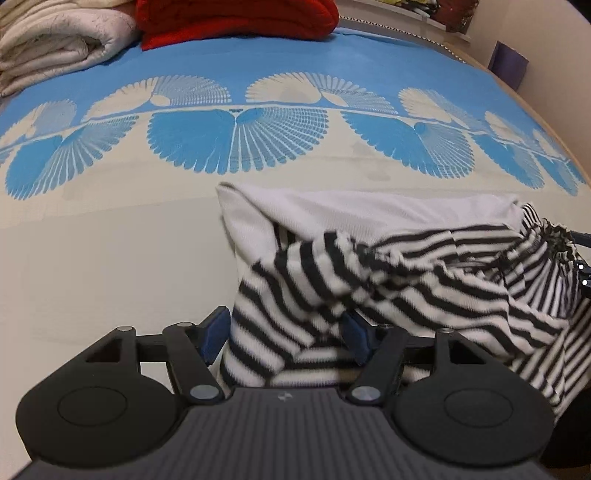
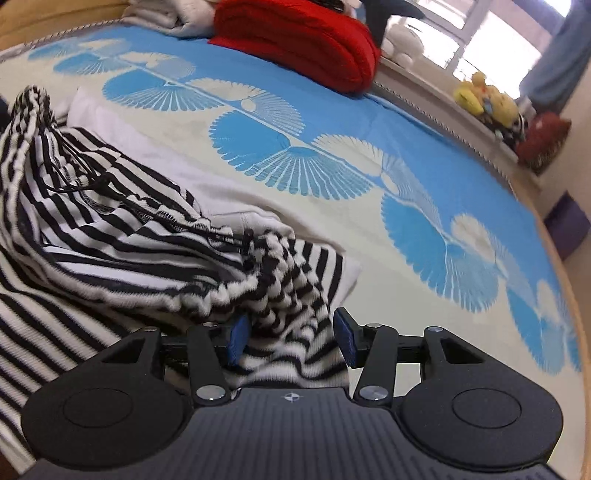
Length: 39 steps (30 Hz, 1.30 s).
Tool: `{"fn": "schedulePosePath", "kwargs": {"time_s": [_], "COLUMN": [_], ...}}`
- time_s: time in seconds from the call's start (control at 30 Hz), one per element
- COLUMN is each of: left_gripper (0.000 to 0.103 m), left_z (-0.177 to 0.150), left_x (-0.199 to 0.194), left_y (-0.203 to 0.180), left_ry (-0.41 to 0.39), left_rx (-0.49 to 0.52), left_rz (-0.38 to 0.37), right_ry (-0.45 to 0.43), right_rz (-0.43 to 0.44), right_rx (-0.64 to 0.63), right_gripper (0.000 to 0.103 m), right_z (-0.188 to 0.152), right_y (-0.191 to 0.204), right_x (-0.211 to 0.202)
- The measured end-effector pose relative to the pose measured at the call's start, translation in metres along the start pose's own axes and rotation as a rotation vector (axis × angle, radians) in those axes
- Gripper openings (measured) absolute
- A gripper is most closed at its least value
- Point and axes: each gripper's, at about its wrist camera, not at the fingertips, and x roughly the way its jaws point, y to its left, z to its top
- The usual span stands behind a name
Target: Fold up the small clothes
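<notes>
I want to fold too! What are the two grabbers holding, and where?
Both hold the striped garment: the left hand-held gripper and the right hand-held gripper each have a bunched striped end between their fingers.

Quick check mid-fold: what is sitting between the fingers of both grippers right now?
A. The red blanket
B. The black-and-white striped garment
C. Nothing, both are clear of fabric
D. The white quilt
B: striped garment fabric fills the gap between the blue pads of the left gripper and of the right gripper, while the red blanket and white quilt lie far up the bed.
</notes>
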Motion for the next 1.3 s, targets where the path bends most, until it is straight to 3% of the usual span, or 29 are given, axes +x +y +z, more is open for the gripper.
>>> {"fn": "schedulePosePath", "kwargs": {"time_s": [0.13, 0.2, 0.23, 0.27, 0.3, 0.37, 0.43, 0.5, 0.63, 0.7, 0.8, 0.87, 0.93, 0.97, 1.0, 1.07, 1.13, 1.23, 1.3], "left_gripper": [0.071, 0.065, 0.045, 0.011, 0.003, 0.003, 0.003, 0.003, 0.003, 0.003, 0.003, 0.009, 0.016, 0.021, 0.024, 0.046, 0.058, 0.058, 0.057], "left_z": [0.012, 0.018, 0.022, 0.025, 0.030, 0.038, 0.049, 0.058, 0.071, 0.076, 0.079, 0.081, 0.079, 0.076, 0.076, 0.078, 0.076, 0.071, 0.072], "left_x": [0.008, 0.011, 0.011, 0.012, 0.012, 0.003, -0.009, -0.008, 0.031, 0.030, 0.021, 0.039, 0.071, 0.079, 0.077, 0.058, 0.036, 0.019, 0.015], "left_y": [-0.002, -0.003, -0.003, -0.001, 0.002, 0.008, 0.027, 0.038, 0.017, 0.021, 0.030, 0.027, 0.024, 0.025, 0.027, 0.035, 0.048, 0.060, 0.052], "left_ry": [-0.016, -0.024, -0.033, -0.034, -0.032, -0.093, -0.203, -0.248, -0.129, -0.174, -0.268, -0.200, -0.015, 0.044, 0.036, -0.025, -0.100, -0.137, -0.140], "left_rx": [0.007, 0.009, 0.008, 0.003, -0.007, -0.031, -0.162, -0.253, -0.140, -0.182, -0.266, -0.247, -0.212, -0.213, -0.219, -0.243, -0.296, -0.366, -0.360], "left_rz": [0.003, -0.003, -0.020, -0.050, -0.076, -0.038, -0.010, -0.013, 0.077, 0.066, 0.045, 0.061, 0.083, 0.081, 0.078, 0.068, 0.030, -0.038, -0.108], "right_ry": [-0.019, -0.025, -0.030, -0.038, -0.052, -0.119, -0.214, -0.236, -0.066, -0.054, -0.148, -0.107, 0.070, 0.152, 0.193, 0.142, 0.058, -0.040, -0.078], "right_rz": [0.037, 0.067, 0.083, 0.094, 0.103, 0.108, 0.074, 0.058, -0.017, -0.034, -0.097, -0.124, -0.062, -0.033, -0.025, -0.035, -0.035, -0.023, 0.052], "right_rx": [-0.002, -0.002, 0.006, 0.034, 0.077, 0.230, 0.425, 0.537, 0.451, 0.470, 0.511, 0.515, 0.502, 0.500, 0.500, 0.513, 0.550, 0.602, 0.596], "right_gripper": [0.046, 0.034, 0.021, 0.014, 0.011, 0.007, 0.005, 0.005, 0.005, 0.005, 0.005, 0.005, 0.007, 0.009, 0.009, 0.022, 0.035, 0.039, 0.039], "right_z": [0.012, 0.016, 0.019, 0.024, 0.028, 0.038, 0.046, 0.052, 0.065, 0.071, 0.081, 0.082, 0.074, 0.069, 0.066, 0.070, 0.072, 0.071, 0.073], "right_y": [-0.002, -0.003, -0.005, -0.010, -0.017, -0.040, -0.068, -0.083, -0.065, -0.064, -0.066, -0.063, -0.056, -0.052, -0.050, -0.054, -0.062, -0.072, -0.069], "right_x": [0.013, 0.018, 0.020, 0.023, 0.022, 0.015, 0.005, 0.009, 0.049, 0.055, 0.046, 0.059, 0.090, 0.101, 0.106, 0.093, 0.073, 0.043, 0.033]}}
